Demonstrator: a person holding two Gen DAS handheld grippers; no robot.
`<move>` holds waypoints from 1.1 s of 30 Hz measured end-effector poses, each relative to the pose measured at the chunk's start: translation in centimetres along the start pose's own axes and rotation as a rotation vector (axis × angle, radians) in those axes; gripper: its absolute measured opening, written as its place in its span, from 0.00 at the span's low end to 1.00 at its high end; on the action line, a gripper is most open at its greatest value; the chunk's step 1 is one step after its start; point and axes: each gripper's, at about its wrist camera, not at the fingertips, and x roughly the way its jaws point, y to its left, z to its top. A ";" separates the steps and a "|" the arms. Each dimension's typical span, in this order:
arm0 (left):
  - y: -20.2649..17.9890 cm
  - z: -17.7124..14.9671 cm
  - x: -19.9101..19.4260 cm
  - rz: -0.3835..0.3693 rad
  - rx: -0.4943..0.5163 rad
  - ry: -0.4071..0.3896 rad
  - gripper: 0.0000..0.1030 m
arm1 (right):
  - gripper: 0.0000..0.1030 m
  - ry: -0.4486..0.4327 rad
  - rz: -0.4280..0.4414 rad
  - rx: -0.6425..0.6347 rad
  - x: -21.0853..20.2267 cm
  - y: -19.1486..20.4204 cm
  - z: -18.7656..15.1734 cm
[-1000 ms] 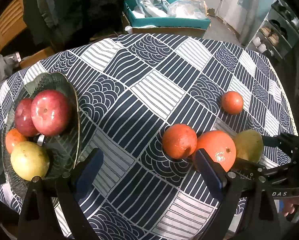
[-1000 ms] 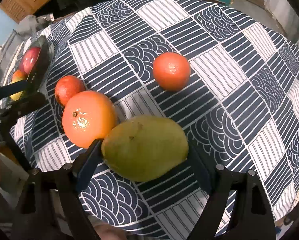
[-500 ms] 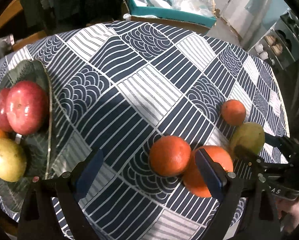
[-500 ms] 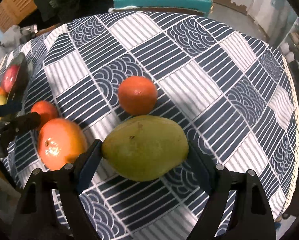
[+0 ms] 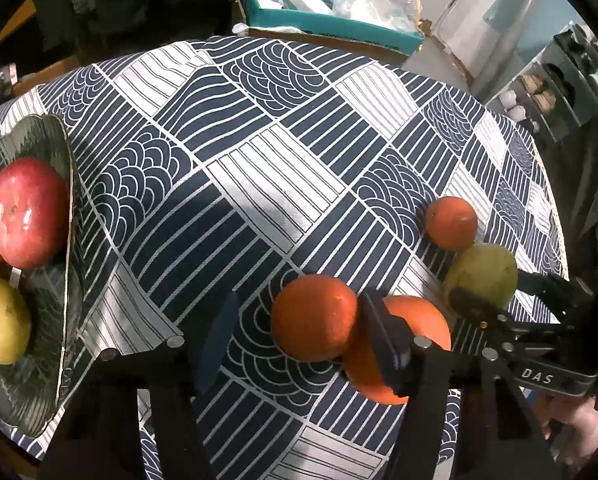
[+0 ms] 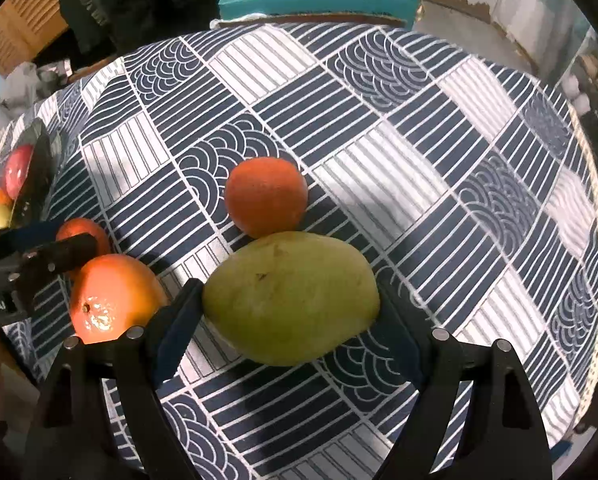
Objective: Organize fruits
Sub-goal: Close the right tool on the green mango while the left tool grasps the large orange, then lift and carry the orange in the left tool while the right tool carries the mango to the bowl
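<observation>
The right gripper (image 6: 291, 312) is closed on a green mango (image 6: 291, 298), its two dark fingers pressed against the fruit's ends; the mango is held just in front of a small orange (image 6: 265, 196), and whether the two touch cannot be told; in the left wrist view the same mango (image 5: 481, 276) is seen between the black fingers of that gripper (image 5: 499, 296), with the small orange (image 5: 451, 222) just behind it.

The left gripper (image 5: 299, 334) is spread wide, with a reddish orange (image 5: 315, 316) set between its fingers; the right-side finger is close against that fruit, while a clear gap is left on the other side, so nothing is clamped; a large orange (image 5: 417, 330) is found right behind the right-side finger, tight beside the reddish one.

From the right wrist view the large orange (image 6: 113, 296) is seen left of the mango, with the reddish orange (image 6: 83, 232) partly hidden behind the tip of the left gripper (image 6: 55, 250).

All four loose fruits are gathered on the near right part of a blue and white patterned tablecloth (image 5: 259, 168); a dark green leaf-shaped dish (image 5: 65, 280) is placed at the left edge, well apart from them; a red apple (image 5: 29, 212) and a yellow-green fruit (image 5: 1, 320) are held in it; a teal box (image 5: 331, 28) is seen beyond the table.
</observation>
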 end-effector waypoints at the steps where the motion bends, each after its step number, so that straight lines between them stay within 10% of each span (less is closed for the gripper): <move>1: 0.0 0.0 0.0 -0.004 0.003 -0.002 0.60 | 0.81 0.003 0.004 0.001 0.2 0.1 0.0; 4: -0.3 -0.1 0.0 -0.048 0.013 -0.011 0.44 | 0.81 0.007 0.008 0.001 0.5 0.4 0.1; 33: -0.7 -0.1 -8.1 0.065 0.090 -0.262 0.42 | 0.80 -0.206 -0.044 -0.045 -5.8 3.1 1.5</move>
